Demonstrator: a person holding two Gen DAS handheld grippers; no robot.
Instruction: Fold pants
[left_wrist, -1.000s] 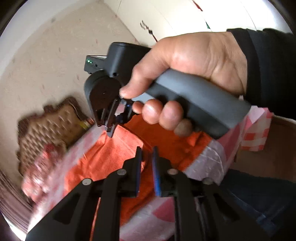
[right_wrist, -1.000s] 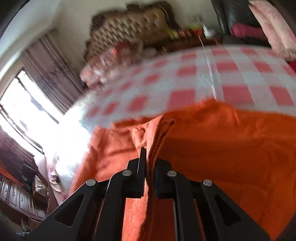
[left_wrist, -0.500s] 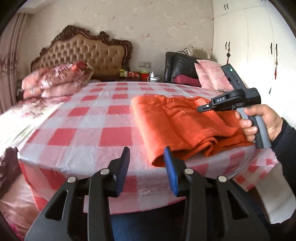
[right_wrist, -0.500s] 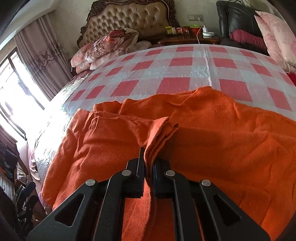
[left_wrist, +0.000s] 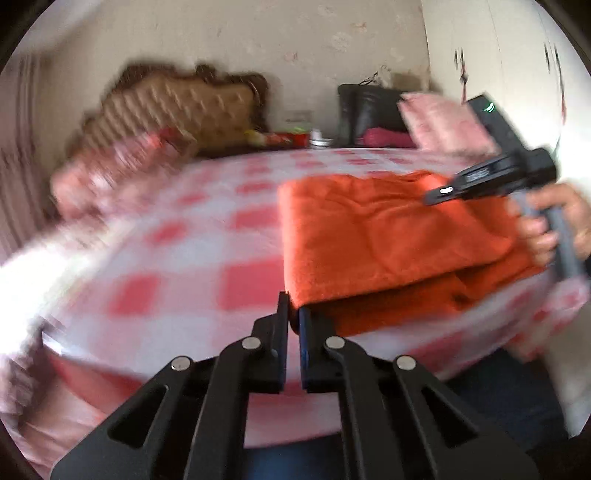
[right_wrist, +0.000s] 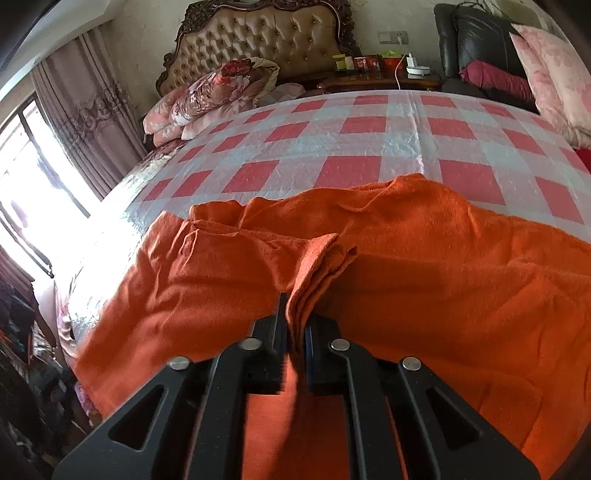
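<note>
Since half a second ago the left gripper has closed on the orange pants' near corner, while the right gripper stays pinching a fold.

I'm looking across a bed covered in a red-and-white checked sheet. At its head stands a tufted tan headboard in a carved dark frame, with floral quilts piled below it. Beside that I see a dark wooden nightstand crowded with small containers, then a black leather chair holding a pink pillow. Mauve curtains flank a window blazing with daylight. The wall is pale and patterned.
</note>
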